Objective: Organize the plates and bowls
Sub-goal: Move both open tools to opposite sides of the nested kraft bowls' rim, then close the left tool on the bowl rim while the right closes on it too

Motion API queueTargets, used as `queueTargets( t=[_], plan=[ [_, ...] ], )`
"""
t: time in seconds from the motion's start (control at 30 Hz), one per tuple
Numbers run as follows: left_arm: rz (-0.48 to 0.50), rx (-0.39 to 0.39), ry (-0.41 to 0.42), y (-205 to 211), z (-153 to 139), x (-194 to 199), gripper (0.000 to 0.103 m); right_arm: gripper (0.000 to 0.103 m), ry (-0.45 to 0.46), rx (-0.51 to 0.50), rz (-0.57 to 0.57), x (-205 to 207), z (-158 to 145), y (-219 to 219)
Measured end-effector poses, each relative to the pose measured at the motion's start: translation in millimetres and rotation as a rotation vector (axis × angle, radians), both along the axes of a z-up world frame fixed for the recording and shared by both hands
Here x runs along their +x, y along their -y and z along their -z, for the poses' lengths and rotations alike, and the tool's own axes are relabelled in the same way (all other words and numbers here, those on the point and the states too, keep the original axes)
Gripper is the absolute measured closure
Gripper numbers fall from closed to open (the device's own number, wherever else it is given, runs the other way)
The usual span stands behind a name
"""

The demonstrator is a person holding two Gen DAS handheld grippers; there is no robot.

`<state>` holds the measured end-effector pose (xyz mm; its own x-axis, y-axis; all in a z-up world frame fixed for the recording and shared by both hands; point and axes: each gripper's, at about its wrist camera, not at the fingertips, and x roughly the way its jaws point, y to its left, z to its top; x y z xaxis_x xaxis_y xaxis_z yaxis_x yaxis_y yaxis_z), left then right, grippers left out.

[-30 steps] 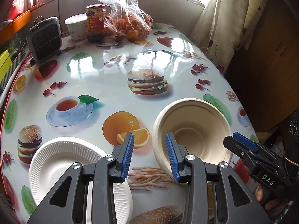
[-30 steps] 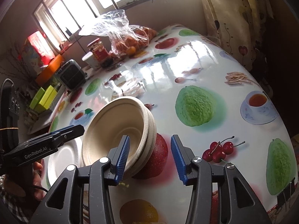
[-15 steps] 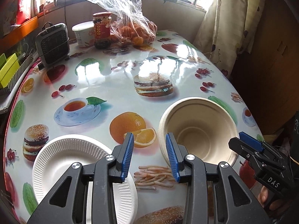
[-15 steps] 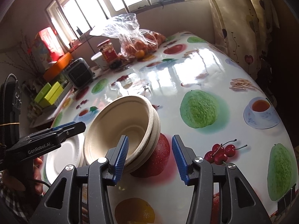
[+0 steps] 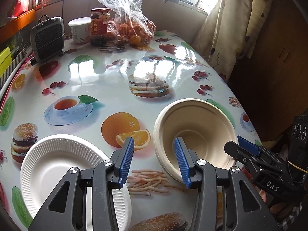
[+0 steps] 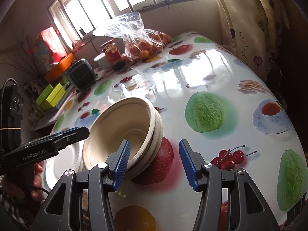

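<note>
Both claws hover above the near edge of the tabletop (image 5: 107,88), jaws opening, neither gripping anything.

Left claw (image 5: 154,161): moderately wide. Its right blue pad shows in front of the bowl stack's inner wall; the rim appears to sit between the jaws, but the pads do not press on it. Contact cannot be confirmed.

Right claw (image 6: 153,162): moderately wide. Its left pad overlaps the near rim of the bowl stack (image 6: 123,132); the right pad stands clear over bare tabletop. No clamping visible.

Bowl stack: beige pulp bowls nested near the near-right edge of the tabletop, tilted so the mouth faces the left claw. Judgement: the tilt suits a stack just nested or propped on its lower edge, and both claws widen to let it go or settle.

Count: three stacked rims readable from the right wrist view, so likely three bowls; exact number uncertain. One white fluted paper plate (image 5: 57,171) visible at the near-left edge, lying flat, well apart from the bowls; whether more plates lie beneath it cannot be told.

Far edge clutter, untouched: one bag of oranges (image 5: 132,27), one red jar (image 5: 100,26), one white tub (image 5: 79,29), one small grey heater (image 5: 48,37).

Judgement: bowls are gathered; the plate is sorted separately.
</note>
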<state>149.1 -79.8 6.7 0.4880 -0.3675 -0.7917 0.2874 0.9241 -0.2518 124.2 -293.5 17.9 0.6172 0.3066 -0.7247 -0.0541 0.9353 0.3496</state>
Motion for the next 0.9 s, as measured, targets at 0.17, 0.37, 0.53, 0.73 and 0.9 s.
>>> queueTargets(
  t=[0.17,0.37,0.53,0.73,0.9],
  plan=[
    [0.000,-0.005,-0.015,2,3,1,0.058,0.050,0.002,0.002,-0.010,1,0,-3],
    [-0.013,-0.025,-0.041,0,6,3,0.058,0.051,0.002,0.009,-0.022,2,-1,-5],
    [-0.011,-0.035,-0.062,1,10,4,0.058,0.059,-0.005,0.015,-0.033,4,0,-8],
    [-0.008,-0.033,-0.066,3,11,5,0.060,0.065,-0.004,0.021,-0.029,5,-1,-8],
    [-0.004,-0.033,-0.074,4,12,5,0.069,0.070,-0.005,0.022,-0.029,5,-1,-8]
  ],
)
